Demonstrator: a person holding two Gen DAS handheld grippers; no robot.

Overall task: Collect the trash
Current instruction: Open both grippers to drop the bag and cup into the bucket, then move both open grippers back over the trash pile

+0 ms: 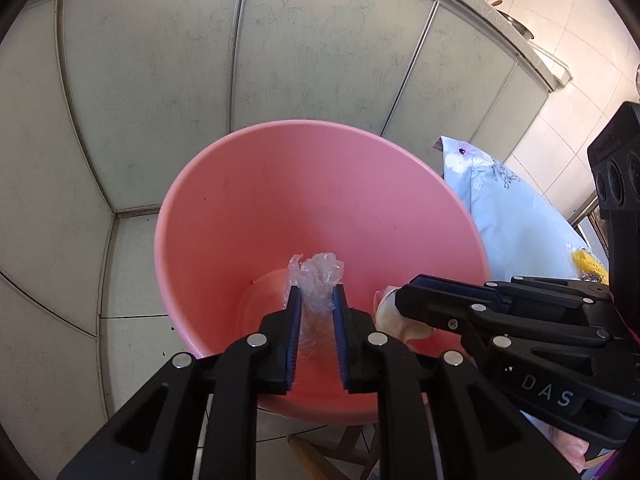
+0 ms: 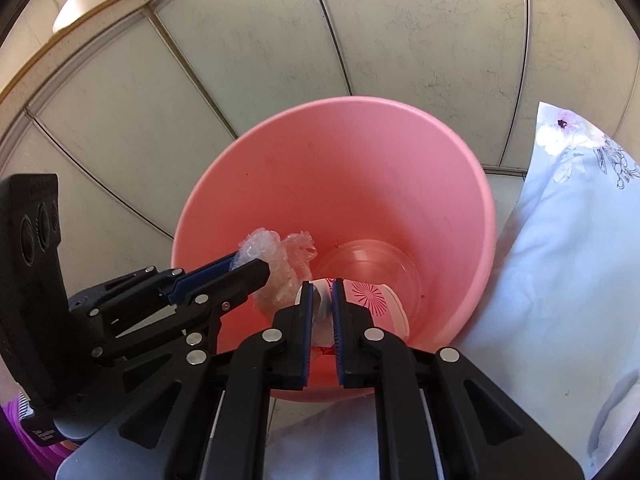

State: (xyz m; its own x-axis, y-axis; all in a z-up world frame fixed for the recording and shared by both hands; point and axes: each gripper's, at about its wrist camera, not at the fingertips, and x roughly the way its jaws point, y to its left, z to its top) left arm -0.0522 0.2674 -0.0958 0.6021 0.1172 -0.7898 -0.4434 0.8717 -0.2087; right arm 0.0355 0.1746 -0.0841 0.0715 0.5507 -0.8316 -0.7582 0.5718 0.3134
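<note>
A pink plastic bin (image 1: 280,184) stands on the floor in front of grey cabinet doors; it also shows in the right wrist view (image 2: 360,160). My left gripper (image 1: 317,296) is shut on a crumpled clear plastic wrap (image 1: 318,276) and holds it over the bin's mouth; the wrap also shows in the right wrist view (image 2: 276,260). My right gripper (image 2: 322,292) is shut on a white paper cup with a red pattern (image 2: 372,296) and holds it inside the bin's rim. The right gripper shows in the left wrist view (image 1: 404,300) with the cup (image 1: 386,312). A clear plastic piece (image 2: 372,264) lies at the bin's bottom.
A table with a light blue floral cloth (image 1: 516,216) stands right of the bin, also in the right wrist view (image 2: 560,260). Grey cabinet doors (image 1: 280,48) rise behind. Tiled floor (image 1: 132,280) lies left of the bin. A yellow item (image 1: 588,264) sits on the cloth.
</note>
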